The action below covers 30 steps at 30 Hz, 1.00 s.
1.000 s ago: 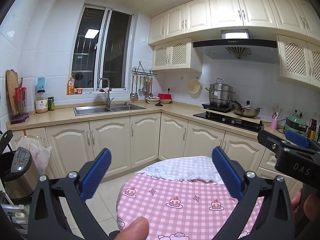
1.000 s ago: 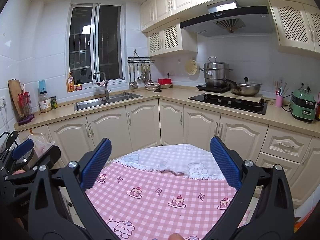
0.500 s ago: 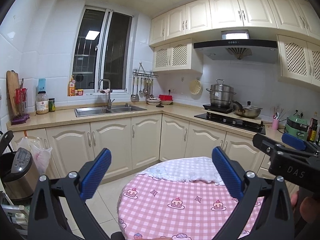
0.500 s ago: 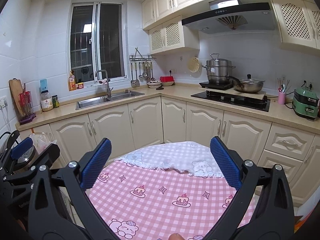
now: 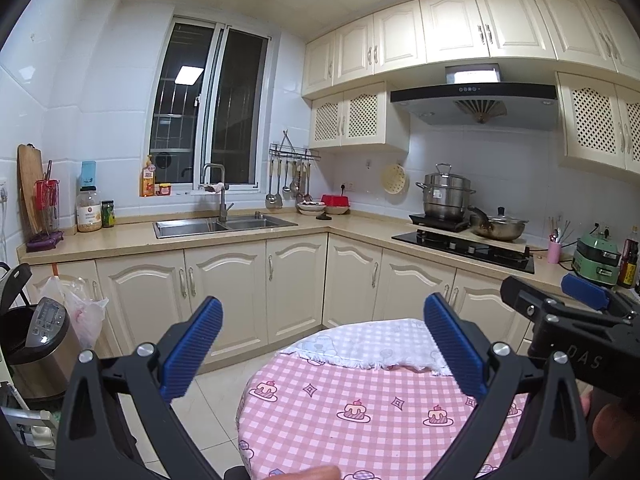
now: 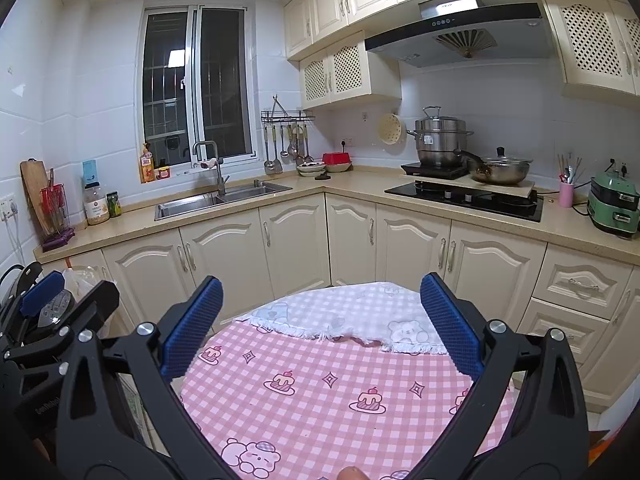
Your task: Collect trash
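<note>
My view had lifted slightly since a moment earlier. My left tongs [image 5: 322, 344] and right tongs [image 6: 320, 320] gaped wide, holding nothing, above the pink checked tablecloth [image 6: 320, 392]. A steel bin [image 5: 44, 344] stood lower left.

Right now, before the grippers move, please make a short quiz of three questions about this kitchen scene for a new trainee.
1. True or false: the left gripper and the right gripper are both open and hold nothing.
2. Multiple choice: what stands on the counter right of the stove? A) a pink cup with utensils B) a kettle C) a toaster
3. Fill in: the white checked cloth lies on the far part of the pink ____.

Key: 1 true; 2 A, the pink cup; 3 tablecloth.
</note>
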Each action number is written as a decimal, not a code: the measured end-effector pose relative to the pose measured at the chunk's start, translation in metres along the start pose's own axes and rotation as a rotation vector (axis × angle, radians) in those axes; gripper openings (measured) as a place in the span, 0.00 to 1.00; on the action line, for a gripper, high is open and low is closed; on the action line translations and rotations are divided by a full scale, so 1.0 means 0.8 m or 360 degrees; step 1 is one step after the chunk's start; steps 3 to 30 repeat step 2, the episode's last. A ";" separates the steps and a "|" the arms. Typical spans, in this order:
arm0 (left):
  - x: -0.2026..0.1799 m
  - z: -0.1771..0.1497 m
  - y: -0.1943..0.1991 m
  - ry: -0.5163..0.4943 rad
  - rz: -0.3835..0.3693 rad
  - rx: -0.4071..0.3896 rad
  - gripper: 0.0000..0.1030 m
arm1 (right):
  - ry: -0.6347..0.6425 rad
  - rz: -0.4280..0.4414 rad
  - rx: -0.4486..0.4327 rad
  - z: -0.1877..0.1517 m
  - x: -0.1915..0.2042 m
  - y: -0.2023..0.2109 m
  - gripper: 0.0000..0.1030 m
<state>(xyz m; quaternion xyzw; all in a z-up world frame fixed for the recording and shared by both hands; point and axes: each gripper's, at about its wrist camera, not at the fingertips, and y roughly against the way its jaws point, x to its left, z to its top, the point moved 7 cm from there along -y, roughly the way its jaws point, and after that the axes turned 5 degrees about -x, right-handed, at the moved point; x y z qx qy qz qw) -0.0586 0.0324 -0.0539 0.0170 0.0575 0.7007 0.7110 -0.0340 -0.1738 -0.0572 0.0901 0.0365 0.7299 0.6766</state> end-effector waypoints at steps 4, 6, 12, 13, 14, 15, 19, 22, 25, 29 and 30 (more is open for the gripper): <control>-0.001 0.001 -0.001 0.0010 -0.0012 0.0006 0.96 | -0.0003 -0.0004 -0.0010 0.000 0.001 0.000 0.94; -0.001 0.001 -0.001 0.0010 -0.0012 0.0006 0.96 | -0.0003 -0.0004 -0.0010 0.000 0.001 0.000 0.94; -0.001 0.001 -0.001 0.0010 -0.0012 0.0006 0.96 | -0.0003 -0.0004 -0.0010 0.000 0.001 0.000 0.94; -0.001 0.001 -0.001 0.0010 -0.0012 0.0006 0.96 | -0.0003 -0.0004 -0.0010 0.000 0.001 0.000 0.94; -0.001 0.001 -0.001 0.0010 -0.0012 0.0006 0.96 | -0.0003 -0.0004 -0.0010 0.000 0.001 0.000 0.94; -0.001 0.001 -0.001 0.0010 -0.0012 0.0006 0.96 | -0.0003 -0.0004 -0.0010 0.000 0.001 0.000 0.94; -0.001 0.001 -0.001 0.0010 -0.0012 0.0006 0.96 | -0.0003 -0.0004 -0.0010 0.000 0.001 0.000 0.94; -0.001 0.001 -0.001 0.0010 -0.0012 0.0006 0.96 | -0.0003 -0.0004 -0.0010 0.000 0.001 0.000 0.94; -0.001 0.001 -0.001 0.0010 -0.0012 0.0006 0.96 | -0.0003 -0.0004 -0.0010 0.000 0.001 0.000 0.94; -0.001 0.001 -0.001 0.0010 -0.0012 0.0006 0.96 | -0.0003 -0.0004 -0.0010 0.000 0.001 0.000 0.94; -0.001 0.001 -0.001 0.0010 -0.0012 0.0006 0.96 | -0.0003 -0.0004 -0.0010 0.000 0.001 0.000 0.94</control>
